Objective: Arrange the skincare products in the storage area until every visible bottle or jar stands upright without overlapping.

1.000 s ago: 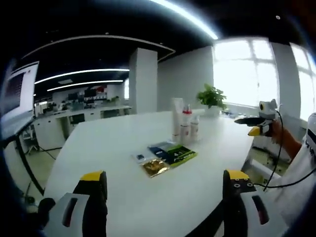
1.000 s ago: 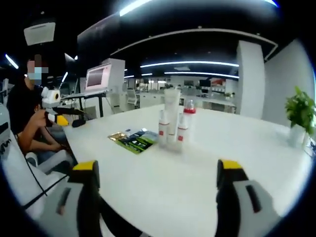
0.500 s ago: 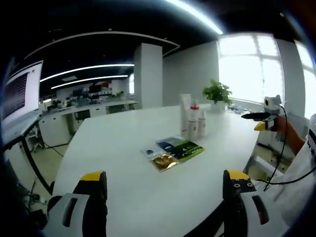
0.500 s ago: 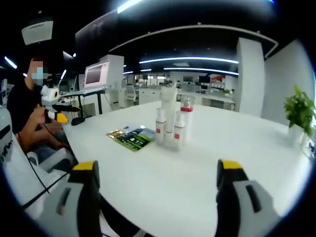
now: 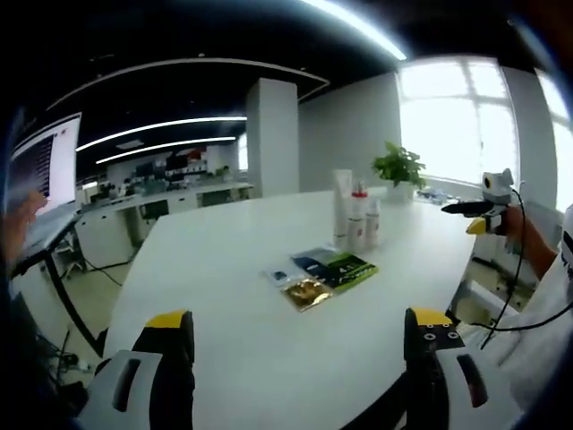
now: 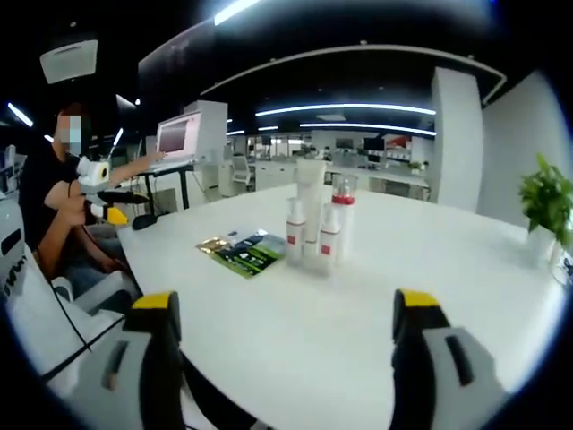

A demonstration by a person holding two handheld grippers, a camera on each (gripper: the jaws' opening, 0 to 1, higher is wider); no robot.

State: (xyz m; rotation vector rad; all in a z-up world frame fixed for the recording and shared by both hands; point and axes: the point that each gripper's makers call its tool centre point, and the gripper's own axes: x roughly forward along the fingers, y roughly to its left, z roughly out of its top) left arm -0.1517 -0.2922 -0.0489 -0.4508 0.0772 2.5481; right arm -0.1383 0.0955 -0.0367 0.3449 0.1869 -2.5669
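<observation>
Several skincare bottles (image 5: pixel 356 218) stand upright in a tight cluster on the white table (image 5: pixel 224 296), far ahead of my left gripper (image 5: pixel 300 356). The same cluster (image 6: pixel 318 226) shows in the right gripper view: a tall white tube (image 6: pixel 311 199), a red-capped bottle (image 6: pixel 342 218) and two small white bottles with red bands. Flat sachets (image 5: pixel 320 273) lie in front of the bottles; the sachets (image 6: pixel 243 252) lie to the left of them in the right gripper view. My right gripper (image 6: pixel 286 356) is also far from them. Both grippers are open and hold nothing.
A potted plant (image 5: pixel 399 167) stands behind the bottles near the window. The right gripper (image 5: pixel 488 210) hangs past the table's right edge. A person (image 6: pixel 54 206) sits at the left, beside the left gripper (image 6: pixel 106 193), one arm stretched to a monitor (image 6: pixel 177 137).
The bottles and sachets stay put. Both views have shifted slightly with the hands. The person's arm has reached out to the monitor, and a hand now shows at the left gripper view's left edge.
</observation>
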